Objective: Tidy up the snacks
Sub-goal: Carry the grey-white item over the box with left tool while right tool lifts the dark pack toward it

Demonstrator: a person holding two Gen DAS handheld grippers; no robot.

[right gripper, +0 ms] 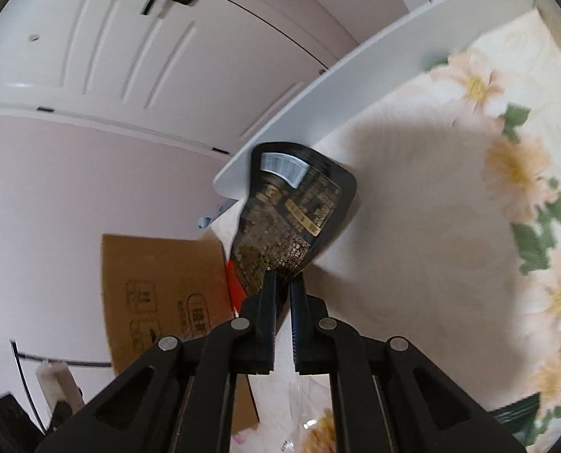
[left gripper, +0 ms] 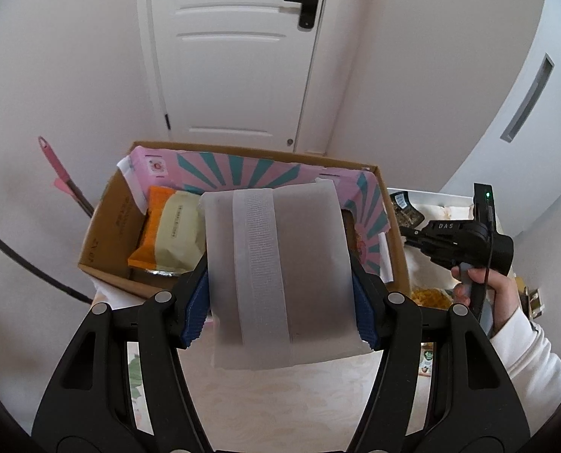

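Note:
My left gripper (left gripper: 280, 275) is shut on a frosted white snack packet (left gripper: 280, 275) with a lighter seam down its middle, held in front of an open cardboard box (left gripper: 107, 234). Inside the box lie an orange and cream snack packet (left gripper: 171, 234) and pink-and-teal striped packaging (left gripper: 242, 173). My right gripper (right gripper: 282, 283) is shut on the lower edge of a black and gold snack pouch (right gripper: 292, 219), lifted over the floral tablecloth (right gripper: 450, 226). The right gripper also shows in the left wrist view (left gripper: 465, 241), to the right of the box.
A white door (left gripper: 235, 56) stands behind the box. A pink-handled mop (left gripper: 65, 177) leans at the left. A white tray edge (right gripper: 318, 94) runs behind the pouch. A yellow snack bag (left gripper: 429, 298) lies on the table right of the box.

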